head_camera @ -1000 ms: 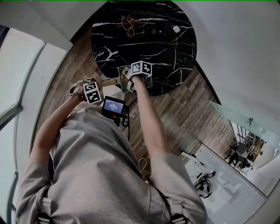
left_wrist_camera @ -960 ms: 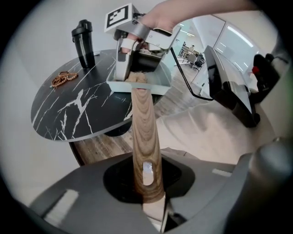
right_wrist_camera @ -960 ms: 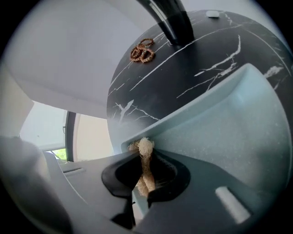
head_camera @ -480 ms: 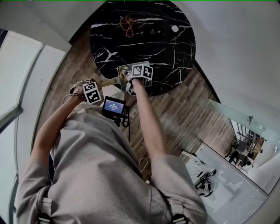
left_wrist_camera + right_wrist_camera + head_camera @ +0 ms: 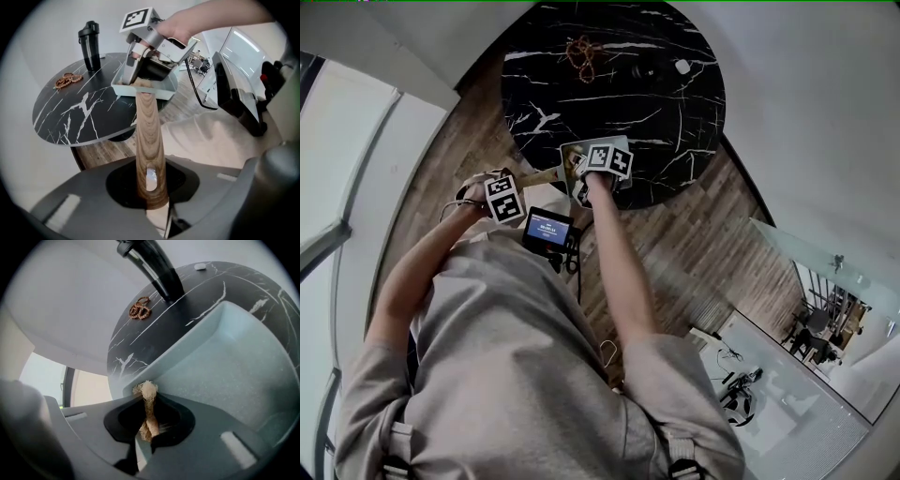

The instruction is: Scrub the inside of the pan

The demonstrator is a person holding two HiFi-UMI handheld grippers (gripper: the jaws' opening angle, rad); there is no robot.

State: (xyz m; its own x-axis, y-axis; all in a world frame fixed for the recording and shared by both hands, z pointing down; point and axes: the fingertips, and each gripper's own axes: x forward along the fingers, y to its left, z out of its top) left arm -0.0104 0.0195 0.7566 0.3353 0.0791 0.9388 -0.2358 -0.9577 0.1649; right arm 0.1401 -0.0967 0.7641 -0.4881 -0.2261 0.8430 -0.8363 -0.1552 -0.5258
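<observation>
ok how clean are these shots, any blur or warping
Head view: wide-angle and sharp, straight lines bow round the table. Left gripper view: fisheye with black corners, handle sharp, foreground near the lens soft. Right gripper view: same warp, bottle bends, pan evenly lit.

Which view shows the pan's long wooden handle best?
Left gripper view: the long wooden handle runs full length from the left gripper's clamped jaws up to the pale green square pan. Head view shows only a short tan stretch; right gripper view shows none.
</observation>
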